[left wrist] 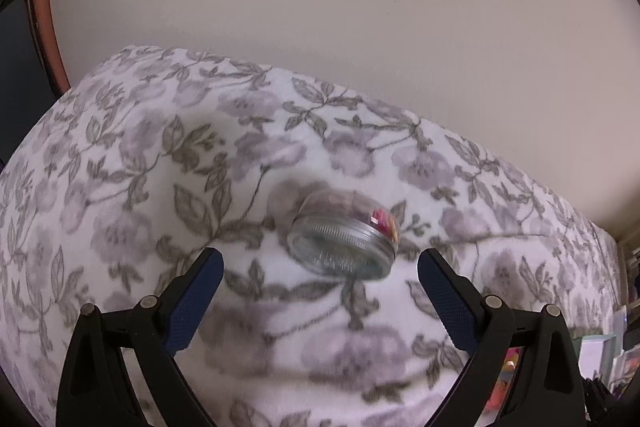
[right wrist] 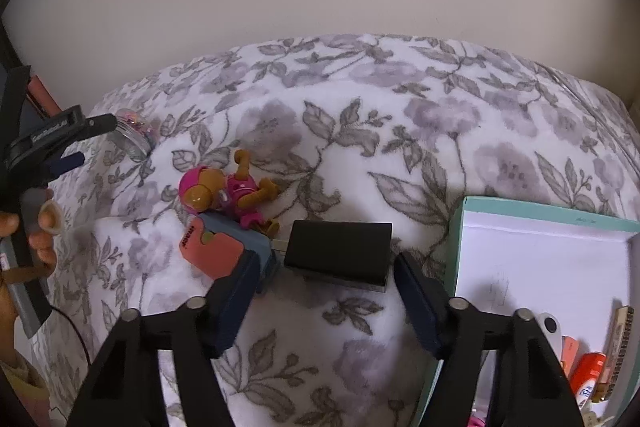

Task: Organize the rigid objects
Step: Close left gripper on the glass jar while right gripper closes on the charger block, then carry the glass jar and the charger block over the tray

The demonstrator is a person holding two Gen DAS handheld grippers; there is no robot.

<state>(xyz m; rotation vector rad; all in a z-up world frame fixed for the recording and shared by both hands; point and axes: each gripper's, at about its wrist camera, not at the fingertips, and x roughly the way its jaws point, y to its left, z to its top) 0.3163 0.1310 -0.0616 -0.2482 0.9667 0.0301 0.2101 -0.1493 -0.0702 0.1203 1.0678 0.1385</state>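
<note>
A small glass jar [left wrist: 344, 239] with a silver screw lid lies on its side on the floral blanket [left wrist: 120, 187], with bright bits inside. My left gripper [left wrist: 320, 261] is open, its blue pads on either side just short of the jar, not touching it. In the right wrist view a black rectangular box [right wrist: 338, 251] lies flat on the blanket. My right gripper [right wrist: 326, 267] is open, its fingertips flanking the box's near edge without pressing on it. The left gripper [right wrist: 90, 143] and the jar [right wrist: 134, 135] also show at the far left.
A pink and brown toy dog [right wrist: 228, 195] lies beside a coral and blue case [right wrist: 216, 247], left of the black box. A teal box [right wrist: 540, 219] with a white inside stands open at the right, holding an orange tube [right wrist: 586, 371] and other small items. A hand [right wrist: 40, 227] holds the left gripper.
</note>
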